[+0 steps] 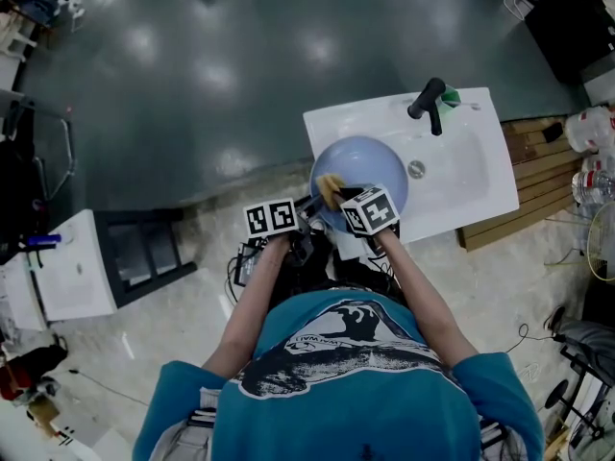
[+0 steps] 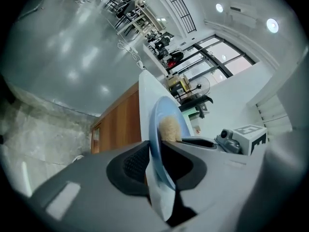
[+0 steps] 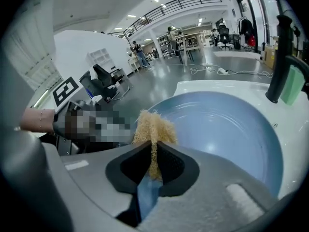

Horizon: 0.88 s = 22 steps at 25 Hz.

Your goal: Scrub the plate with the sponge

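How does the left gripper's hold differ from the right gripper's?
The left gripper clamps the rim of the blue plate, hard and smooth; the right gripper pinches the tan sponge, soft and fibrous. The plate passes edge-on between the left jaws; the sponge bulges out beyond the right jaws. Both are shut on something, over the white sink.

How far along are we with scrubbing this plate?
Done: left tool grips the plate by its rim over the sink; right tool pinches the sponge. In hand: sponge sits against the plate's near edge. Remaining: the rest of the face; no suds show coverage.
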Motion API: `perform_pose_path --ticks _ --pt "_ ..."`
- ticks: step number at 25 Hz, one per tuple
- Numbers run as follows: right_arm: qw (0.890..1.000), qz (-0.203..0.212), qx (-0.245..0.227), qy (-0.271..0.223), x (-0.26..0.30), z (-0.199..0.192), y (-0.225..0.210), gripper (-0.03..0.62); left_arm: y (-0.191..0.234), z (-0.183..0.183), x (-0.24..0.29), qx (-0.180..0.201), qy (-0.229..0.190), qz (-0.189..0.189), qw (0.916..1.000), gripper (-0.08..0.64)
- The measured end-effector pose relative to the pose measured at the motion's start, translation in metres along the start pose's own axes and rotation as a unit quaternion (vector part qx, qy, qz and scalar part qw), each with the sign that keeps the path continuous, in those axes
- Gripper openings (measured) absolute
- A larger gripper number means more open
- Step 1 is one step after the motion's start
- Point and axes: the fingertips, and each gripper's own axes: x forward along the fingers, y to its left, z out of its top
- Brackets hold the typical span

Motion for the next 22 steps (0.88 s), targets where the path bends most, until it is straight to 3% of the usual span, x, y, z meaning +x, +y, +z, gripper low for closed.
perform_pose_path --ticks 5,18,22 --pt "1.0 -0.017 -0.002 0.008 -0.006 -0.004 -0.014 0.034 0.0 0.0 0.002 0.003 0.012 0.01 0.9999 0.085" --pt "0.985 -0.168 0.026 0.037 -0.06 -0.025 -0.124 0.034 -0.002 -0.001 0.001 0.0 0.013 -0.005 0.9999 0.104" --pt "0.983 -0.178 0.035 0.043 -0.063 -0.028 -0.137 0.034 -0.006 0.0 0.001 -0.006 0.013 -0.017 0.9997 0.109"
